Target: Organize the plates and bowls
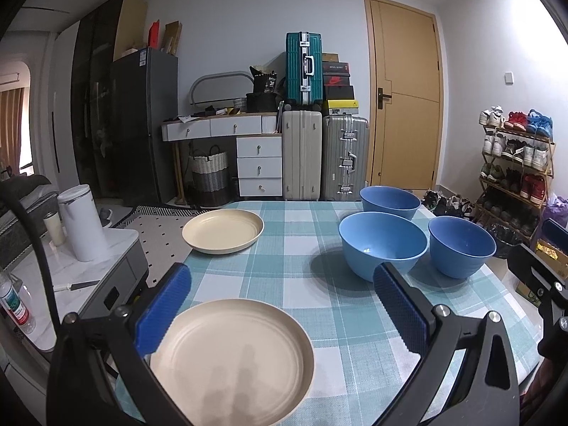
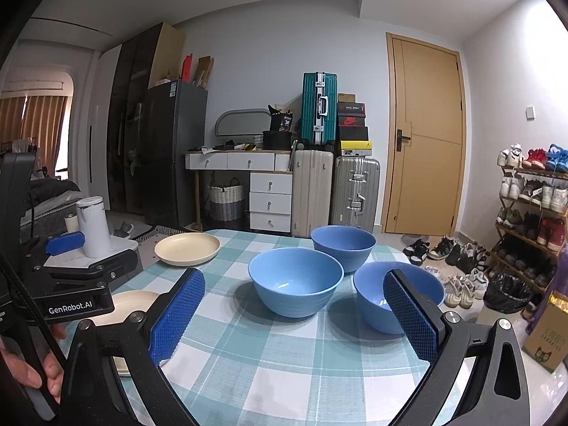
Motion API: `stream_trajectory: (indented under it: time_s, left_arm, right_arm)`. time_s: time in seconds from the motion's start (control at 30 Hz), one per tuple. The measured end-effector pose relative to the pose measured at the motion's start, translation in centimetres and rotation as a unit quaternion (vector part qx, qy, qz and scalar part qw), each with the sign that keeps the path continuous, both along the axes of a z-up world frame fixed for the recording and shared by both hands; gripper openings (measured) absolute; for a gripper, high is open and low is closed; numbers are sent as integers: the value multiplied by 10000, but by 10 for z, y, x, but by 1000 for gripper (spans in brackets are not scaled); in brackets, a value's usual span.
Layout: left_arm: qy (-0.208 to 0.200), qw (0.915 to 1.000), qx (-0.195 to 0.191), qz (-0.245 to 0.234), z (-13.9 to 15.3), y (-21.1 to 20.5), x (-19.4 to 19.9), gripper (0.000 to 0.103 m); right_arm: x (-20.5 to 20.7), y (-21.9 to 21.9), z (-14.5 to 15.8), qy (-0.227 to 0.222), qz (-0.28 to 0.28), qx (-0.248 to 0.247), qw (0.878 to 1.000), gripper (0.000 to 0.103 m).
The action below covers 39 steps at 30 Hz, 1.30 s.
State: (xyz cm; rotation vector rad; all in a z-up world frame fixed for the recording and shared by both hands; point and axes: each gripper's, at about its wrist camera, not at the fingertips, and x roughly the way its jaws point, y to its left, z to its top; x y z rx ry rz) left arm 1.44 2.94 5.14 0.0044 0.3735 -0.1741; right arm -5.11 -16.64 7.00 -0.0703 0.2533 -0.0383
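Blue bowls (image 2: 295,285) crowd beside cream plates (image 1: 223,230).

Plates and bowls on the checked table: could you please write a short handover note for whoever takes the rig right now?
Left tongs: open, empty, hovering over the near plate.
Right tongs: open, empty, facing the bowls.
Things: the near plate lies at the table's front left; the far plate lies at the back left edge. Three blue bowls stand apart on the right: middle bowl, back bowl, right bowl.
Done: nothing stacked yet.
Left: probably stack the two plates, then nest the three bowls.
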Motion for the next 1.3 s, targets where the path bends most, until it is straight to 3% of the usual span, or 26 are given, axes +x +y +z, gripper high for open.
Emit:
stream_trajectory:
  time_s: [0.43, 0.83, 1.0, 1.3]
  left_arm:
    - [-18, 9998, -119, 152, 3, 15, -6, 103]
    - [998, 9884, -1116, 255, 2, 59, 12, 103]
    - [1020, 9912, -792, 296, 7, 61, 12, 103]
    - [894, 9936, -606, 327, 30, 78, 17, 103]
  right_arm:
    - [5, 6, -1, -50, 135, 126, 9998, 102]
    - [14, 20, -2, 184, 374, 494, 9979, 102]
    - [17, 27, -2, 271, 464, 396, 9978, 102]
    - [29, 42, 19, 321, 797, 353, 9957, 102]
